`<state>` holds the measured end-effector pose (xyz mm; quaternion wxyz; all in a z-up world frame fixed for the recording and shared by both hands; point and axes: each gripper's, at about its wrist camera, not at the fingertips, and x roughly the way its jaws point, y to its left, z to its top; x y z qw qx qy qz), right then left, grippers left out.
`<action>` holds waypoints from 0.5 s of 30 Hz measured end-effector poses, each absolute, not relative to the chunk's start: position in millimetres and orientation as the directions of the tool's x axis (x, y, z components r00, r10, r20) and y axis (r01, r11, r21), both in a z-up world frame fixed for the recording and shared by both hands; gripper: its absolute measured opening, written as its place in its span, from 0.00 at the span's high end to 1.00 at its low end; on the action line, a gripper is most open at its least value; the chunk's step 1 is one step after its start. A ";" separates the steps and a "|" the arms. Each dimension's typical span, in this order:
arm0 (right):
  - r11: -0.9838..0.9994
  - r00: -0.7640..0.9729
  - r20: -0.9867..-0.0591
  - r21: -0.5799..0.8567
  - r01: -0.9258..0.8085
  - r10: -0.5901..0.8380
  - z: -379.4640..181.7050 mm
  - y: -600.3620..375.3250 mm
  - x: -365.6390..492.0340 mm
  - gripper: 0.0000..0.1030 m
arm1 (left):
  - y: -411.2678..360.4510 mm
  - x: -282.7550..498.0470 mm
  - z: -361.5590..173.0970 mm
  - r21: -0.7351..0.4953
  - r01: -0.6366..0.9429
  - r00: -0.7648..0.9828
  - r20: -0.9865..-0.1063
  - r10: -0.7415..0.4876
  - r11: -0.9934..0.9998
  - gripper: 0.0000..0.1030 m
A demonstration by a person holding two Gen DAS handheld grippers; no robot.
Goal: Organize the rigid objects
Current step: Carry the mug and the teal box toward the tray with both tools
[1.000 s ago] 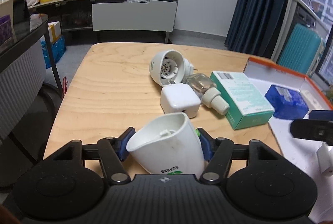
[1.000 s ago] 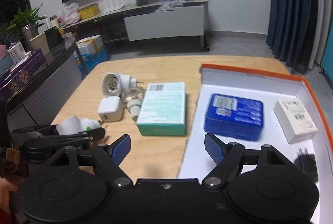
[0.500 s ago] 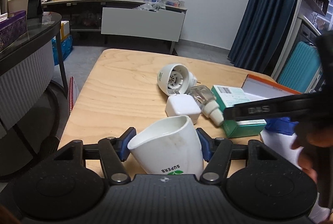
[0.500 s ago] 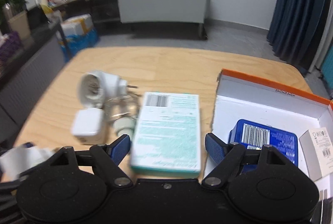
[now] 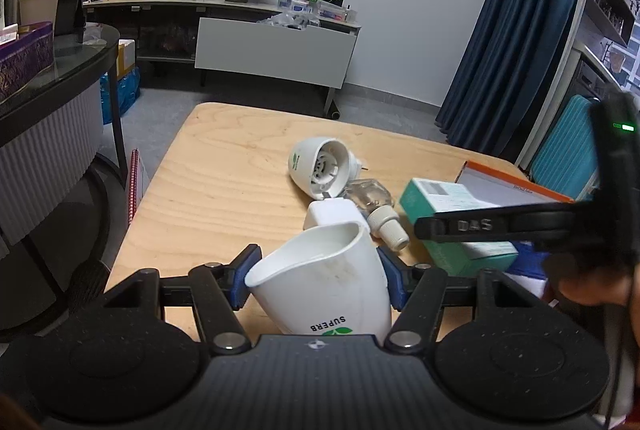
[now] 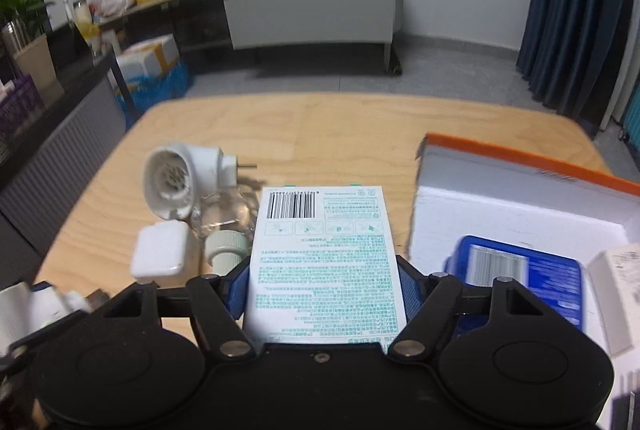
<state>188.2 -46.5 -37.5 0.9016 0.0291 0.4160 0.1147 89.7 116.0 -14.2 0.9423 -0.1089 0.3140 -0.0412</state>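
My left gripper (image 5: 318, 282) is clamped on a white plastic shell (image 5: 324, 286), both pads against its sides, mouth facing forward. My right gripper (image 6: 322, 288) has just been closing around the green-printed box (image 6: 324, 254); its blue pads (image 6: 236, 290) sit at the box's edges, though I cannot tell if they press. The box lies on the table (image 6: 340, 134), just left of the orange-rimmed tray (image 6: 520, 190).

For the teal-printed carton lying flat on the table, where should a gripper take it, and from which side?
Across its two long side edges near the end closest to the right gripper, coming from that end. The carton lies flat, and its narrow width fits between the fingers, which already straddle it there.
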 end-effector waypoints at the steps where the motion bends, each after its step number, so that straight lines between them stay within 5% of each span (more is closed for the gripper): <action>1: 0.970 0.634 -0.735 0.151 -0.192 0.240 -32.6 -49.2 180.5 0.19 | 115.9 88.9 -12.9 -0.237 0.011 0.801 -0.580 -0.150 0.971 0.39; 15: 0.968 0.693 -0.676 0.168 -0.189 0.252 11.8 -82.4 87.1 0.19 | 94.5 67.4 11.8 -0.226 -0.006 0.812 -0.569 -0.127 0.974 0.39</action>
